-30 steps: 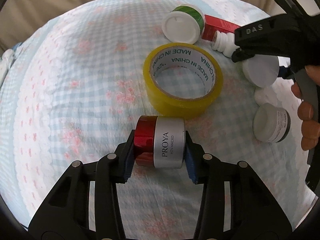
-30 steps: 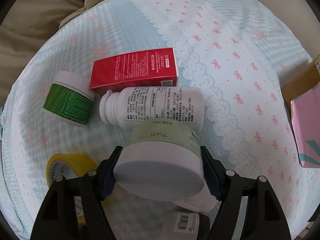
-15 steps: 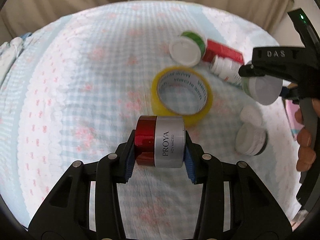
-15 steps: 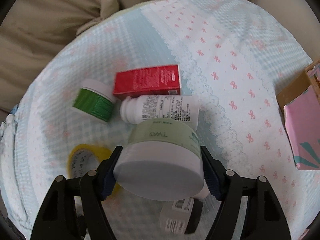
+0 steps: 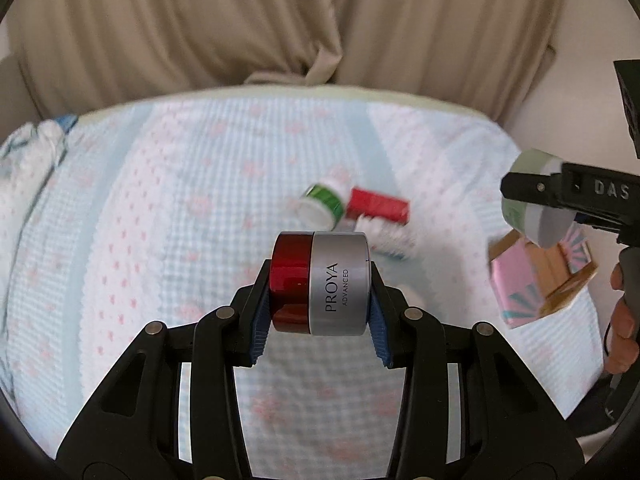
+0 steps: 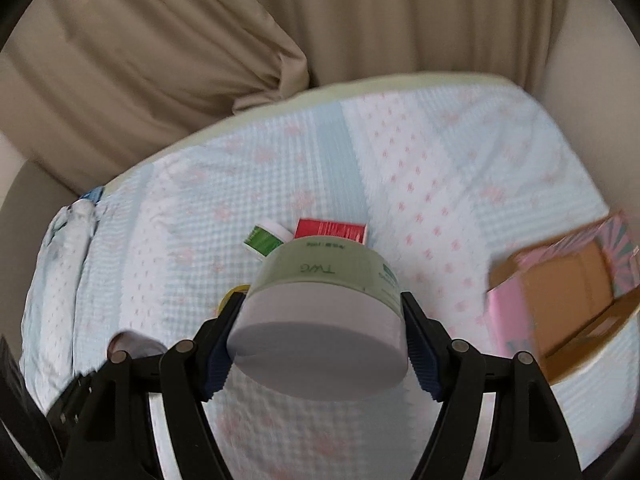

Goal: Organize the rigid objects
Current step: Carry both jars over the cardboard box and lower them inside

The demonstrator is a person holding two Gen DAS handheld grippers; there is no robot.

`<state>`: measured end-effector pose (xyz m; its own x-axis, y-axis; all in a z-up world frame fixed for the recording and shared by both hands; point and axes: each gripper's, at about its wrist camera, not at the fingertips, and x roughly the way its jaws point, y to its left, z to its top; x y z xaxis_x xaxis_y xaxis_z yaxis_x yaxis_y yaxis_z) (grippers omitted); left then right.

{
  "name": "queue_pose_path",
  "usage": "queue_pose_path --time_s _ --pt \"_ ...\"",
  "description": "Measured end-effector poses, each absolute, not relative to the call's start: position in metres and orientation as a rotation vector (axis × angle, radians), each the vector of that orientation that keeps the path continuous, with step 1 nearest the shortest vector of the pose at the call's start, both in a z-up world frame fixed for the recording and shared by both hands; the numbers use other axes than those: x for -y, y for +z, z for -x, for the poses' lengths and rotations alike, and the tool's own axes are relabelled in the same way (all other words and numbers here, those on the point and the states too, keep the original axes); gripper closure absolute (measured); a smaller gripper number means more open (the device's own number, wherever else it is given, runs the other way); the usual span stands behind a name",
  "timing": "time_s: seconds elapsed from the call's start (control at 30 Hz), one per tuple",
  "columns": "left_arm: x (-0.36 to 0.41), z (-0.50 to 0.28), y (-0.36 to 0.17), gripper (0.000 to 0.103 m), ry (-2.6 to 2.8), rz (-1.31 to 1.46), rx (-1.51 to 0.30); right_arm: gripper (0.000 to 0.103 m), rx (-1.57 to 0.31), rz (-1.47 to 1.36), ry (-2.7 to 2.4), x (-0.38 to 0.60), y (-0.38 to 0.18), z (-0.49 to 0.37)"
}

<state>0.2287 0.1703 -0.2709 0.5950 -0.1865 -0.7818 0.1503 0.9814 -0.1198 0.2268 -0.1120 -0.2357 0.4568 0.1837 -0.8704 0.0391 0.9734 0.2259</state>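
My left gripper (image 5: pixel 318 316) is shut on a red-and-silver PROYA jar (image 5: pixel 320 282), held high above the bed. My right gripper (image 6: pixel 320 346) is shut on a pale green TWG jar with a white lid (image 6: pixel 320 332), also lifted; the jar shows in the left wrist view (image 5: pixel 534 208) at the right. Below lie a green-labelled jar (image 5: pixel 324 202), a red box (image 5: pixel 378 204) and a white bottle (image 5: pixel 390 238). The yellow tape roll (image 6: pixel 230 298) shows only as an edge behind the TWG jar.
An open pink cardboard box (image 6: pixel 568 292) sits at the bed's right edge, also in the left wrist view (image 5: pixel 540 276). A beige curtain (image 5: pixel 280 20) hangs behind the blue-and-white bedspread (image 5: pixel 140 220). A bundled cloth (image 5: pixel 32 148) lies far left.
Both grippers have risen well above the bed with their jars, so the objects below look smaller. The curtain and the pink box have come into view.
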Motion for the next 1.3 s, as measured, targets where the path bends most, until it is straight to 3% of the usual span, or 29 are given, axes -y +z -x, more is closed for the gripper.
queue_pose_path --time_s 0.37,0.67,1.0,1.3 --pt "-0.060 -0.201 -0.171 0.065 -0.267 -0.004 -0.790 0.033 -1.009 -0.172 0.165 0.217 -0.146 -0.188" --pt "0.074 -0.191 -0.139 0.065 -0.282 0.022 -0.752 0.033 -0.987 -0.068 0.248 0.339 -0.119 -0.178" --pt "0.227 -0.220 -0.176 0.065 -0.349 0.076 -0.858 0.033 -1.073 -0.007 0.230 0.475 -0.148 -0.199" --pt "0.306 -0.265 -0.268 0.065 -0.379 0.037 -1.059 0.033 -1.218 0.115 0.298 0.520 -0.241 -0.231"
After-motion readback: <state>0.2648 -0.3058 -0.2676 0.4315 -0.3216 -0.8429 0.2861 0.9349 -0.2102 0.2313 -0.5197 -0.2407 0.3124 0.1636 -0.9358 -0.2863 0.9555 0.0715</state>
